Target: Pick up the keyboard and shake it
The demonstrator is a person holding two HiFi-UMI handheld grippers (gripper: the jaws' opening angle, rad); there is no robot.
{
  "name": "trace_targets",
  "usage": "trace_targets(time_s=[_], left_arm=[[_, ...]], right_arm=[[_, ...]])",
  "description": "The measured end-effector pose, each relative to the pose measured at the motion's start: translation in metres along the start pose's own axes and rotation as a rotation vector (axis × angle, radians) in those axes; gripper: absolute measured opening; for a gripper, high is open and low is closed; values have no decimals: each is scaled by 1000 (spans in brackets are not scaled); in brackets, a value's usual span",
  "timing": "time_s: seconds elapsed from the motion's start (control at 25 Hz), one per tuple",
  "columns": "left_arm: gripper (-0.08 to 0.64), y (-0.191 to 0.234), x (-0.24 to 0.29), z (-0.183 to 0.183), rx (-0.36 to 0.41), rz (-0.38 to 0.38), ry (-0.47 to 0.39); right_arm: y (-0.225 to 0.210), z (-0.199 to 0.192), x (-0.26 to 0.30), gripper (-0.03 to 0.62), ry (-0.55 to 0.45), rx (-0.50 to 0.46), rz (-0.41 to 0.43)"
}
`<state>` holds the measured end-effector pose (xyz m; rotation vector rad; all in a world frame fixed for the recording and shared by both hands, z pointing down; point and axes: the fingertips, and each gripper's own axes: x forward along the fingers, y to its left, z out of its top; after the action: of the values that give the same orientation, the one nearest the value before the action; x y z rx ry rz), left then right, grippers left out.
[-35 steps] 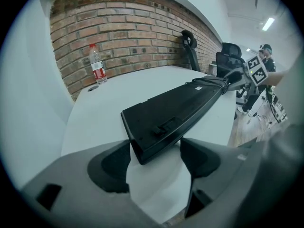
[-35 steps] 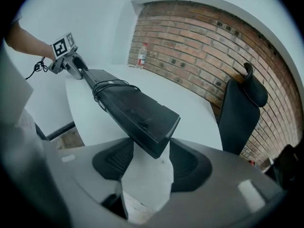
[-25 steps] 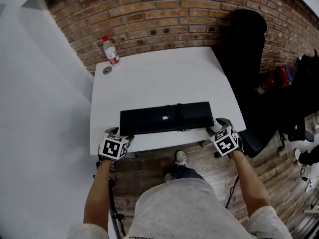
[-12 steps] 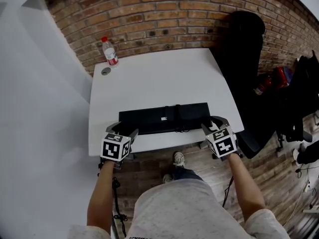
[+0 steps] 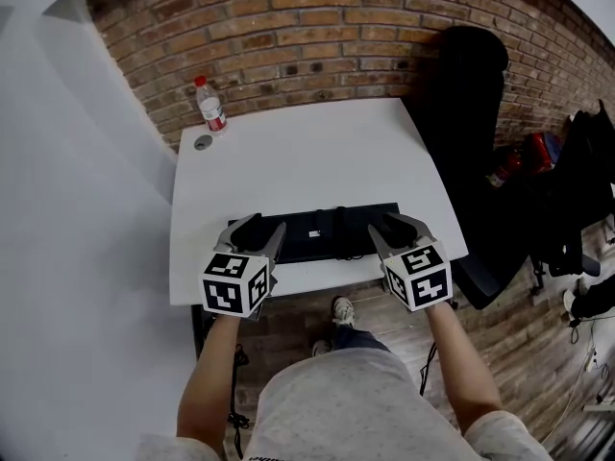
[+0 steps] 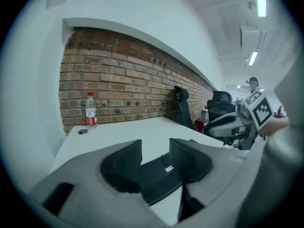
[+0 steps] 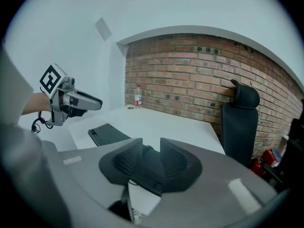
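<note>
A black keyboard point(image 5: 322, 231) lies along the front edge of the white table point(image 5: 307, 152) with a small white label on its upper face. My left gripper point(image 5: 259, 229) reaches over its left end. My right gripper point(image 5: 394, 227) reaches over its right end. In the left gripper view the keyboard point(image 6: 161, 172) runs between the jaws of the left gripper point(image 6: 156, 158). These jaws are closing, and I see no pad pressing on it. In the right gripper view the right gripper point(image 7: 151, 158) is also closing around the dark right end, while the rest of the keyboard point(image 7: 107, 133) stretches away to the left.
A water bottle point(image 5: 211, 104) stands at the table's back left corner beside a round cable hole point(image 5: 203, 142). A brick wall runs behind the table. To the right of the table stands a black chair point(image 5: 471, 94). A red object point(image 5: 543, 147) lies on the wooden floor.
Both grippers have moved forward and inward from the table's front corners onto the two ends of the keyboard. Their jaws have narrowed. The keyboard lies in much the same place.
</note>
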<state>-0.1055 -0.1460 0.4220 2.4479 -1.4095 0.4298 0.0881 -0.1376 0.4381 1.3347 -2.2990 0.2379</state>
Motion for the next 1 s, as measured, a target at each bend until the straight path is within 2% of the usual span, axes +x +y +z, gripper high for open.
trace_targets(time_s=[0.2, 0.32, 0.4, 1.0], left_arm=[[96, -10, -3, 17, 5, 27, -71], [36, -13, -4, 20, -1, 43, -89], [-5, -14, -5, 21, -8, 50, -97], [-8, -21, -1, 13, -13, 32, -69]], right_arm=[[9, 24, -6, 90, -69, 31, 12], [14, 32, -9, 12, -95, 52, 16], [17, 35, -10, 12, -105, 62, 25], [19, 33, -11, 11, -107, 73, 39]])
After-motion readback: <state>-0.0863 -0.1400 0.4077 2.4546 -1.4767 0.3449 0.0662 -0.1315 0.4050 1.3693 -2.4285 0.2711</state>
